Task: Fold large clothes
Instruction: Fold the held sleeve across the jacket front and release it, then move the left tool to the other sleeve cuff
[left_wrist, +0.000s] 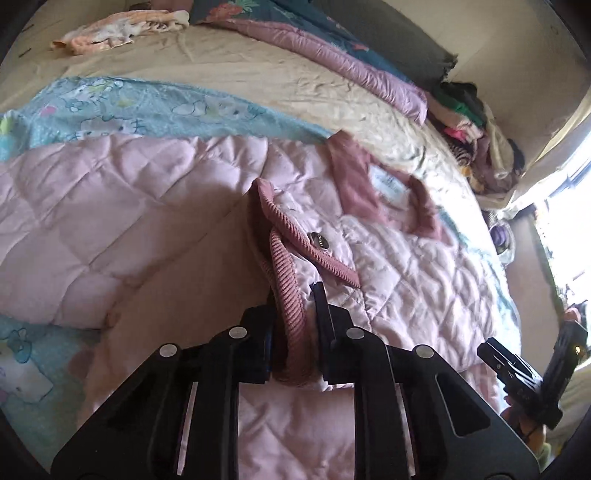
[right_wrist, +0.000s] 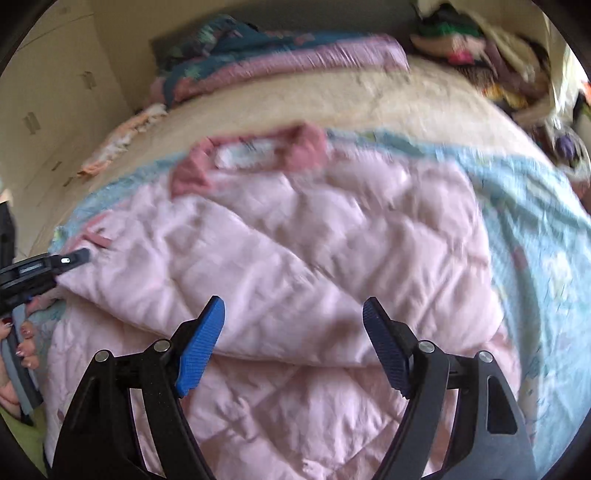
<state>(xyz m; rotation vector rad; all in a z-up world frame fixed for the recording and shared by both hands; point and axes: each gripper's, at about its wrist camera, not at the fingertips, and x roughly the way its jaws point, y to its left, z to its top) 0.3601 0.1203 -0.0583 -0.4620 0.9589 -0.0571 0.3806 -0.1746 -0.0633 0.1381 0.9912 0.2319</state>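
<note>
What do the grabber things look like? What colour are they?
Both are black plastic. The right gripper has two jaws lined with bumpy blue pads and round silver pins at the joints. The left gripper has the same black arms and silver pins.

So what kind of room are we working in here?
Most likely a bedroom: the pink quilted jacket lies on a bed with a cartoon-print blanket, a folded quilt and a clothes pile behind.
</note>
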